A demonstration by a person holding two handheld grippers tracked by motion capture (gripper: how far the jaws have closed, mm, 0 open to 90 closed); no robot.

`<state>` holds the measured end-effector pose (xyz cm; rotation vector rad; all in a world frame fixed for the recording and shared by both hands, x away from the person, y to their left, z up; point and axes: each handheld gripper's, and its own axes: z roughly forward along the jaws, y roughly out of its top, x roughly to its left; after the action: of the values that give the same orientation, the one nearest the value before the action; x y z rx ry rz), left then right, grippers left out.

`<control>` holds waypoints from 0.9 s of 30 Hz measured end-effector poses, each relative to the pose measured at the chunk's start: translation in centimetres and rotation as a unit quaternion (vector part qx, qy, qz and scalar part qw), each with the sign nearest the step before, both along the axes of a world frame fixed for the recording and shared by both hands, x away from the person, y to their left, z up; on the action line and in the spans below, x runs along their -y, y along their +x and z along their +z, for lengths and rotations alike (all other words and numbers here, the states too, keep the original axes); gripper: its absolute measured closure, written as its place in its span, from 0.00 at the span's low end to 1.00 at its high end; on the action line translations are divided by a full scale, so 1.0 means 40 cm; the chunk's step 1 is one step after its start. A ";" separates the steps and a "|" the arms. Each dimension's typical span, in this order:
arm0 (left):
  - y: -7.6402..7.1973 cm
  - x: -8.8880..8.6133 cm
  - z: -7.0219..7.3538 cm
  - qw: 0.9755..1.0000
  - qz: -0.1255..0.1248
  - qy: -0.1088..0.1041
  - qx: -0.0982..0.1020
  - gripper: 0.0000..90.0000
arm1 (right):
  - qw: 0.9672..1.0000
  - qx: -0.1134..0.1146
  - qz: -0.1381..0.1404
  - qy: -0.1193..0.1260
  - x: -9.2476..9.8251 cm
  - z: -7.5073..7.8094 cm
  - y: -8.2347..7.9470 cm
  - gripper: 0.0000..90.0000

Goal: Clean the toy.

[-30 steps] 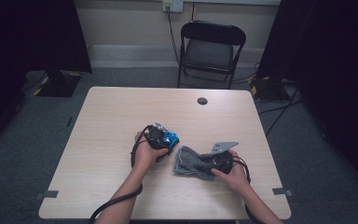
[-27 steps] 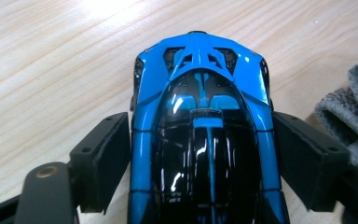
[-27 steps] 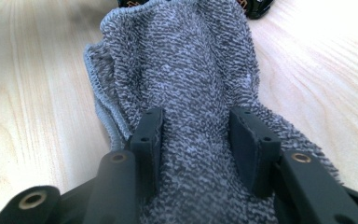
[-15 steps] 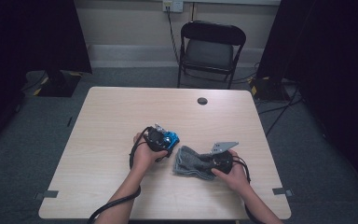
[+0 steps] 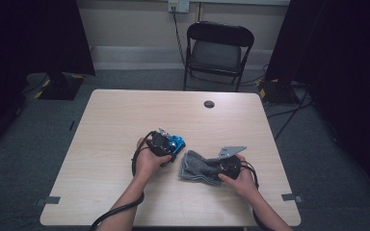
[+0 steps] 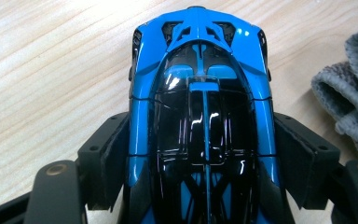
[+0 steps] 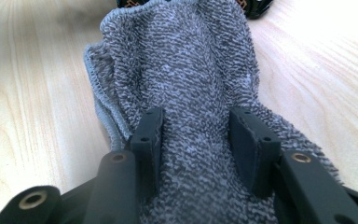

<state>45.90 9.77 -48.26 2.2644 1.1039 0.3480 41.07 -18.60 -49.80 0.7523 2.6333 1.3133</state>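
A glossy blue and black toy car (image 6: 200, 107) rests on the wooden table (image 5: 125, 120). My left gripper (image 6: 200, 154) straddles it, both pads pressed on its sides. Its jaws have just been closing with the car between them. From above, the car (image 5: 177, 142) pokes out ahead of the left gripper (image 5: 172, 145) near the table's middle. A crumpled grey cloth (image 7: 186, 60) lies just right of the car. My right gripper (image 7: 196, 135) is shut on a bunched fold of it. In the high view the cloth (image 5: 195, 166) spreads left of the right gripper (image 5: 217, 168).
A small black round cap (image 5: 209, 104) lies near the table's far edge. A black folding chair (image 5: 217, 48) stands behind the table. Cables trail from both grippers toward the near edge. Bare wood stretches to the left and far side.
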 end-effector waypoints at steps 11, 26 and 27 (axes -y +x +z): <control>-0.007 -0.010 0.017 1.000 -0.015 0.003 0.005 0.31 | 1.000 0.001 -0.002 0.000 -0.001 0.000 0.000 0.62; -0.022 -0.021 0.050 1.000 -0.024 -0.004 0.013 0.31 | 1.000 0.002 0.000 -0.001 -0.002 0.000 -0.001 0.62; -0.024 -0.020 0.051 1.000 -0.024 -0.008 0.013 0.31 | 1.000 0.005 0.002 -0.004 -0.002 0.000 -0.001 0.62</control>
<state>44.94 10.59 -46.22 2.2631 1.0330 0.3469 41.05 -18.51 -49.78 0.7382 2.6317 1.3024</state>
